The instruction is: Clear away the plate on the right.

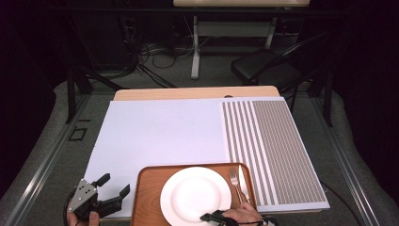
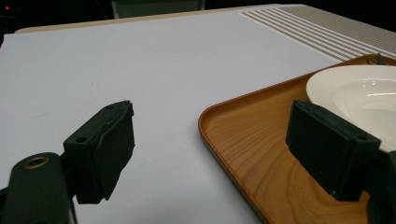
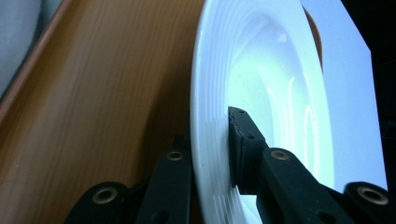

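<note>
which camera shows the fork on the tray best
The high view: the fork lies whole on the tray, right of the plate. The left gripper view catches perhaps a tip at the tray's far edge.

Black two-jaw left tool (image 1: 113,185), grey three-cornered top plate, brass-ringed screw holes, matching black right tool (image 1: 211,217)

Lab or test room: black frame rig (image 1: 70,89), floor cables (image 1: 160,56), patterned test mat (image 1: 273,150), folding chair (image 1: 268,66).

No legible text or signs anywhere
</note>
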